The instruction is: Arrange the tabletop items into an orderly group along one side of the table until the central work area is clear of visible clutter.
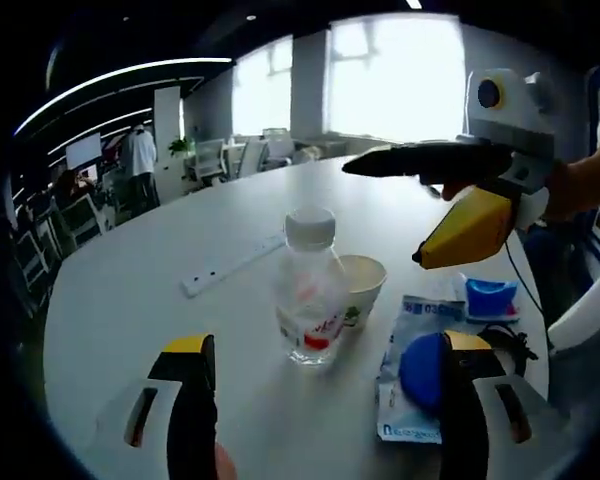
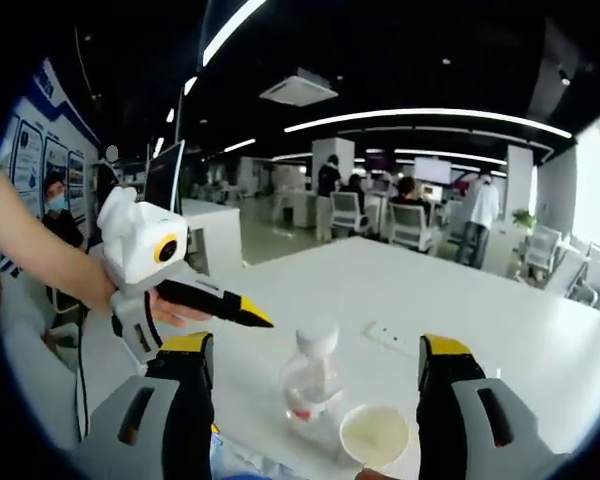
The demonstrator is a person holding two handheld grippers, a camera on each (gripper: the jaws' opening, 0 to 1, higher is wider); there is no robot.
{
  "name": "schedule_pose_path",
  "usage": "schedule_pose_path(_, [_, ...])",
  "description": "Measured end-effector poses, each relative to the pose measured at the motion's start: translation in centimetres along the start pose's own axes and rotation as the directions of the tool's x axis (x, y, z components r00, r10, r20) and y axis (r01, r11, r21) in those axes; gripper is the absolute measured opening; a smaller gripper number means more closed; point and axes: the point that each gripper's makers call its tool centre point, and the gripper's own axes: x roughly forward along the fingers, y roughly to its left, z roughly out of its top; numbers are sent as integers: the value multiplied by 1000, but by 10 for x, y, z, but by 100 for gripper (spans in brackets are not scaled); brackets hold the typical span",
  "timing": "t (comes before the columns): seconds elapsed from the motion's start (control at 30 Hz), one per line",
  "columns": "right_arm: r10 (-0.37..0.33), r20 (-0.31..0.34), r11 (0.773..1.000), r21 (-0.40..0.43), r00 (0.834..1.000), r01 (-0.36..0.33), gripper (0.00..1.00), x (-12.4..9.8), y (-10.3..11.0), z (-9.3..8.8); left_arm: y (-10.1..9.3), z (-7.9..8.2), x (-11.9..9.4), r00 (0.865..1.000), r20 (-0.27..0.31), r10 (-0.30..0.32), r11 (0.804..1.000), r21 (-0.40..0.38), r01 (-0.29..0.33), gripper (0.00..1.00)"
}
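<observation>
- Right now my left gripper point(image 1: 318, 400) hangs low over the white table point(image 1: 130, 290) with its jaws spread wide and nothing between them, lined up on the clear plastic bottle point(image 1: 310, 290) that stands upright with its white cap on.
- Just behind the bottle, touching or nearly so, sits a paper cup point(image 1: 365, 280) — empty as far as I can see from the right gripper view, where it shows as a pale open mouth point(image 2: 375, 433).
- To the bottle's right lies a flat wet-wipe style packet point(image 1: 410, 375), with a blue round lid point(image 1: 420, 370) resting on its near end; a smaller blue cap-like piece point(image 1: 490, 297) lies beyond it, near a black cable point(image 1: 515, 345).
- A white power strip point(image 1: 230, 266) lies further out toward the table's middle, well apart from the cluster.
- My right gripper point(image 2: 318, 395) is also held spread and empty, framing the bottle point(image 2: 310, 385) from the opposite side — I judge both tools are poised here because the bottle is the tallest, easiest first pick.
- In the left gripper view the right gripper point(image 1: 420, 215) hovers above the cup, its black-and-yellow jaws apart.
- I reckon the items are already loosely bunched at this edge; the power strip is the stray still cluttering the centre.
</observation>
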Motion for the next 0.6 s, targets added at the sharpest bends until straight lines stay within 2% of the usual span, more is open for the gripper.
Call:
schedule_pose_path(0.2, [-11, -6, 1000, -8, 1000, 11, 81, -24, -1, -2, -10, 0, -10, 1000, -19, 17, 1000, 22, -16, 86])
schedule_pose_path(0.4, [-25, -19, 998, -58, 1000, 24, 79, -49, -3, -4, -22, 9, -19, 1000, -15, 28, 999, 33, -27, 86])
schedule_pose_path(0.6, [-51, -2, 998, -30, 999, 51, 79, -68, -9, 0, -30, 13, -24, 999, -14, 33, 999, 39, -32, 87])
